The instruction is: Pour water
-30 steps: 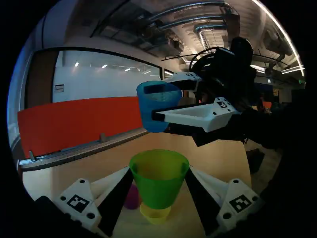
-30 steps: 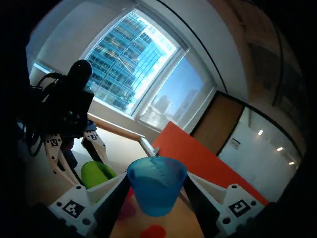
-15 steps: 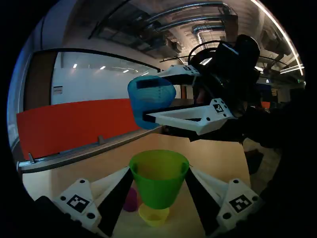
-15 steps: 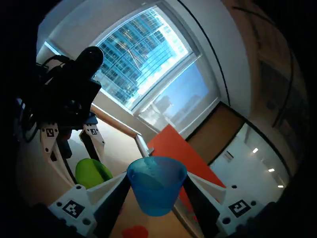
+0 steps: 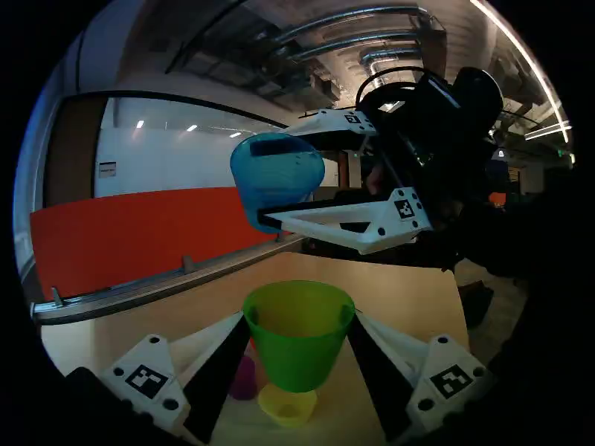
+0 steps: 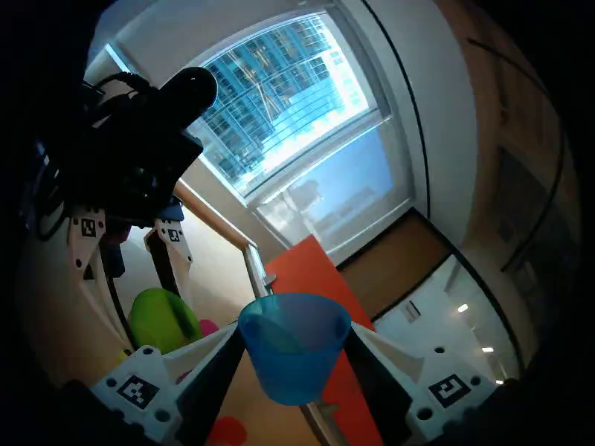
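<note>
My left gripper [image 5: 297, 346] is shut on an upright green cup [image 5: 299, 331], held above the wooden table [image 5: 394, 279]. My right gripper [image 6: 295, 357] is shut on a translucent blue cup [image 6: 294, 342]. In the left gripper view that blue cup [image 5: 275, 178] hangs above and behind the green cup, tilted, between the right gripper's white fingers [image 5: 349, 223]. In the right gripper view the green cup [image 6: 160, 320] sits low at the left, between the left gripper's fingers [image 6: 93, 275]. Whether there is water in either cup I cannot tell.
Under the green cup, a yellow cup [image 5: 286, 407] and a purple cup [image 5: 244, 375] stand on the table. An orange wall panel [image 5: 141, 230] and a metal rail [image 5: 156, 279] run along the table's far side. A large window [image 6: 297, 126] lies beyond.
The right gripper has lifted the blue cup higher and to the left over the green cup, tilting it further. The green cup has stayed in place.
</note>
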The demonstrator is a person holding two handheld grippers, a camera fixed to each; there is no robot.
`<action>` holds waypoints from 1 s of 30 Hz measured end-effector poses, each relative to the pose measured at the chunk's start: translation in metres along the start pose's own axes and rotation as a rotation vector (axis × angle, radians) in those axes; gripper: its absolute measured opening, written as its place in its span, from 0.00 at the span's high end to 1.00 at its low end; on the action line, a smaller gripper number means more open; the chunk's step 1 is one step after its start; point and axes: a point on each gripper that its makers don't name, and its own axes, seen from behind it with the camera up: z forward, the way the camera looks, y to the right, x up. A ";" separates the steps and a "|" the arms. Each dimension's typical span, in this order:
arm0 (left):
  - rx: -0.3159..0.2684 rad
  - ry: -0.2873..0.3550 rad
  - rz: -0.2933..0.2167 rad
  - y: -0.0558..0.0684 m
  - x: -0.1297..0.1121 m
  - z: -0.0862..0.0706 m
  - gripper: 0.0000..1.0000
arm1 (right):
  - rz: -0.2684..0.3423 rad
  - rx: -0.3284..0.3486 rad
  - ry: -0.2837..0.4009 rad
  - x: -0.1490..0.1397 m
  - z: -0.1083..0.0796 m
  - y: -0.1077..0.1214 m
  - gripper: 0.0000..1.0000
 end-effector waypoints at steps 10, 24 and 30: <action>-0.008 0.011 -0.012 0.002 0.002 0.001 0.14 | -0.093 -0.011 -0.002 0.003 0.001 0.004 0.10; -0.019 0.012 -0.021 0.004 0.002 0.001 0.14 | -0.181 -0.033 -0.022 0.003 0.001 0.013 0.10; -0.017 0.010 -0.019 0.004 0.002 0.000 0.14 | -0.214 -0.037 -0.025 0.004 0.001 0.013 0.11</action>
